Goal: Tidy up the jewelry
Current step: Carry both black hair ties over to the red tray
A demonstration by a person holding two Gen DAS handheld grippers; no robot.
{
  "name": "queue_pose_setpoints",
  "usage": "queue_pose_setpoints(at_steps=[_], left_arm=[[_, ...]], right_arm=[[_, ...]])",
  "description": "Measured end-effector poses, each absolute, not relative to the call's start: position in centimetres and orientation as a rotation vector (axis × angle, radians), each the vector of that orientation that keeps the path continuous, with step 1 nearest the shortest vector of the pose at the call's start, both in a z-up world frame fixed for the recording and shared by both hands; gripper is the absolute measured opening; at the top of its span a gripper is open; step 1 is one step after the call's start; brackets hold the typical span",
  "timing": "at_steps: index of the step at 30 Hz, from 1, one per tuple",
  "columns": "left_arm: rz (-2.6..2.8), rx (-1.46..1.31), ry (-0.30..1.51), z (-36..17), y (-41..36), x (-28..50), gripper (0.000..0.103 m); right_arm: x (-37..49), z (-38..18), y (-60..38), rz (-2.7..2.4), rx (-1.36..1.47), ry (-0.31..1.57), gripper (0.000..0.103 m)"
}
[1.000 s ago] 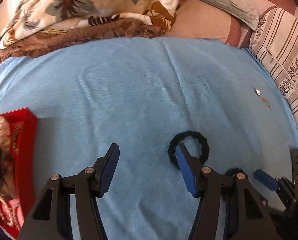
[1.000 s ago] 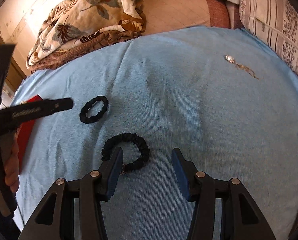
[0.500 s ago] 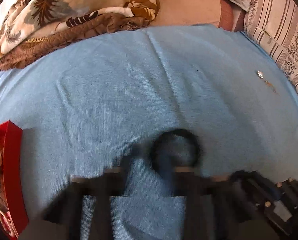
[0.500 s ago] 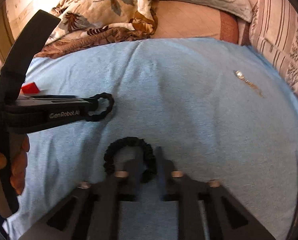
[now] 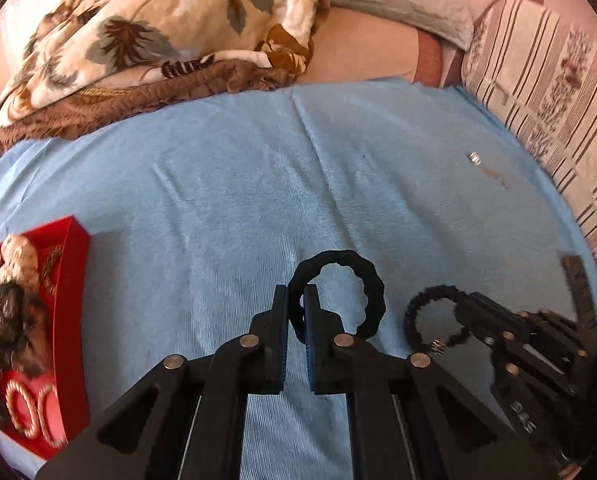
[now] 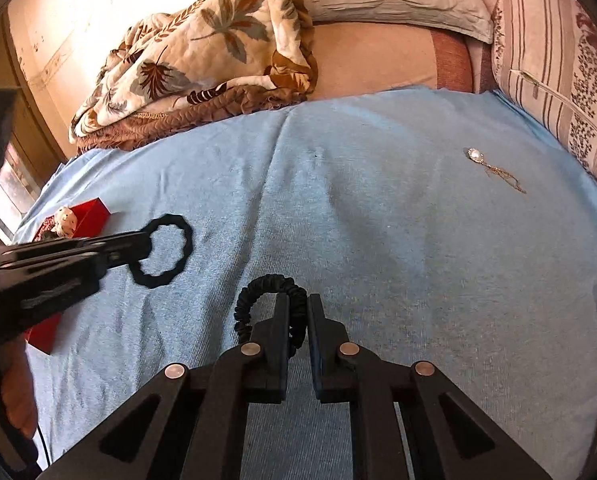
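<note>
My left gripper point(image 5: 296, 294) is shut on a wavy black ring point(image 5: 372, 284), pinching its left side and holding it just above the blue cloth point(image 5: 238, 184). In the right wrist view the same left gripper point(image 6: 144, 238) holds that wavy black ring point(image 6: 178, 256) at the left. My right gripper point(image 6: 298, 304) is shut on a ribbed black scrunchie point(image 6: 254, 290); from the left wrist view that right gripper point(image 5: 464, 308) and ribbed black scrunchie point(image 5: 414, 312) sit low on the right. A pearl pendant on a gold chain point(image 6: 494, 168) lies far right on the cloth.
A red jewelry box point(image 5: 72, 300) with bead bangles and other pieces stands at the left edge. A floral quilt point(image 5: 158, 40) and pillows point(image 5: 546, 92) border the cloth at the back and right. A hand point(image 6: 12, 392) holds the left gripper's handle.
Both grippers went from open to shut, each closing on its black ring. The left gripper then rose with the wavy ring; the red box shows more at the left.
</note>
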State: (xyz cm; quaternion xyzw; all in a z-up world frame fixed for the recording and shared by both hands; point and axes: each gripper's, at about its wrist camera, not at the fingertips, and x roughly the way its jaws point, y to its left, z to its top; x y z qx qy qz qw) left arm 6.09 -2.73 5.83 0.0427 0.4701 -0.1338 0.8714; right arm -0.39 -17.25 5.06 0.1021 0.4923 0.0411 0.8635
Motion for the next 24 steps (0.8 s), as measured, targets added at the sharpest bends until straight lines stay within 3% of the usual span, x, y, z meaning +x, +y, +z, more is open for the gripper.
queue_pose_setpoints(at_steps=[24], left_arm=[[-0.180,0.210,0.817,11.1,-1.7,-2.7,0.007]], right_arm=[[-3.5,7.4,-17.4,0.094,0.265,0.984,0.010]])
